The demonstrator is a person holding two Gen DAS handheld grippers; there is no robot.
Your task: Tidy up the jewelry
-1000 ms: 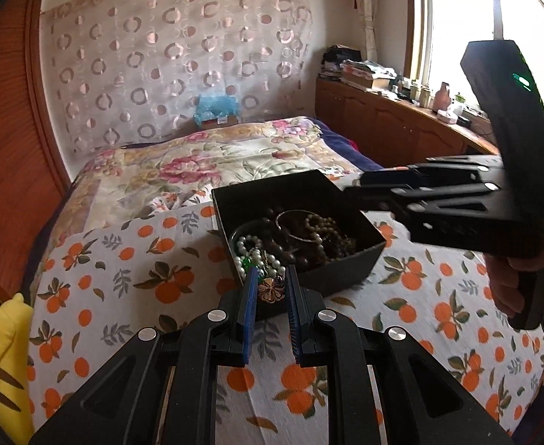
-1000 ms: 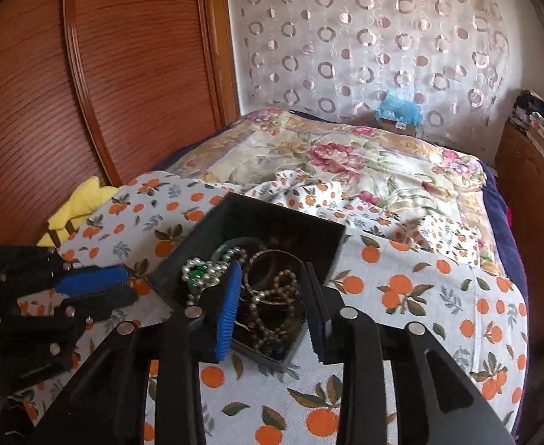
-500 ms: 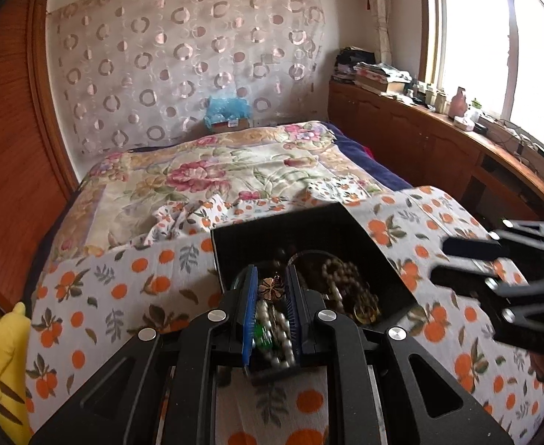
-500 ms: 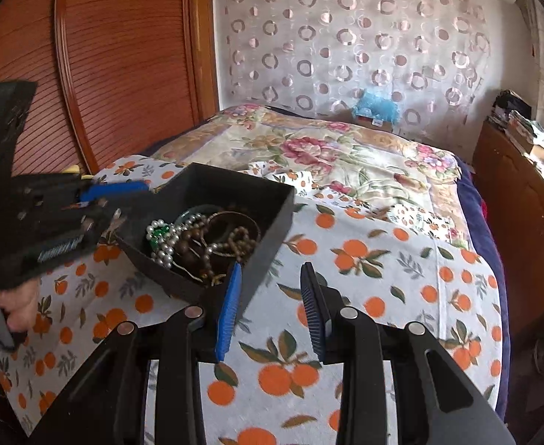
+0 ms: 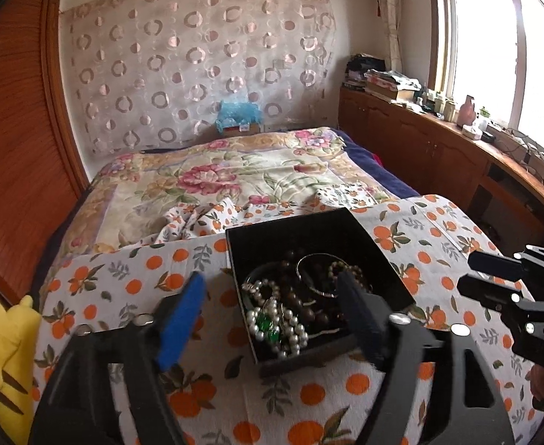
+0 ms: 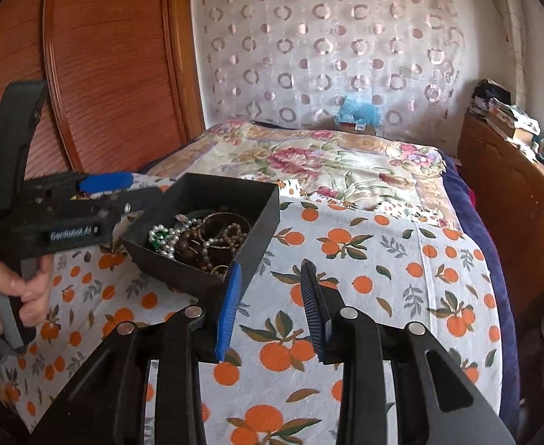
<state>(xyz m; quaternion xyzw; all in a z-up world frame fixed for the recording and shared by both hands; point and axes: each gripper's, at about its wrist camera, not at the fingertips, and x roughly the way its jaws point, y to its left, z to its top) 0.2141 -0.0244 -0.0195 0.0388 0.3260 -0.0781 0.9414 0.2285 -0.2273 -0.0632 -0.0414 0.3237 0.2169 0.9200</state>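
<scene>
Black and square, the box (image 5: 320,237) holds tangled pearls (image 5: 290,328), brown beads (image 5: 311,309) and a bangle (image 5: 318,270). It sits between the left tongs' (image 5: 272,319) just-spread jaws; nothing is gripped. The right tongs (image 6: 270,296), half apart and empty, sit just right of it.

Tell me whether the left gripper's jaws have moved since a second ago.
Yes. The left gripper has just been opening: its jaws now stand wide, one left of the black box, one over it, gripping nothing.
</scene>
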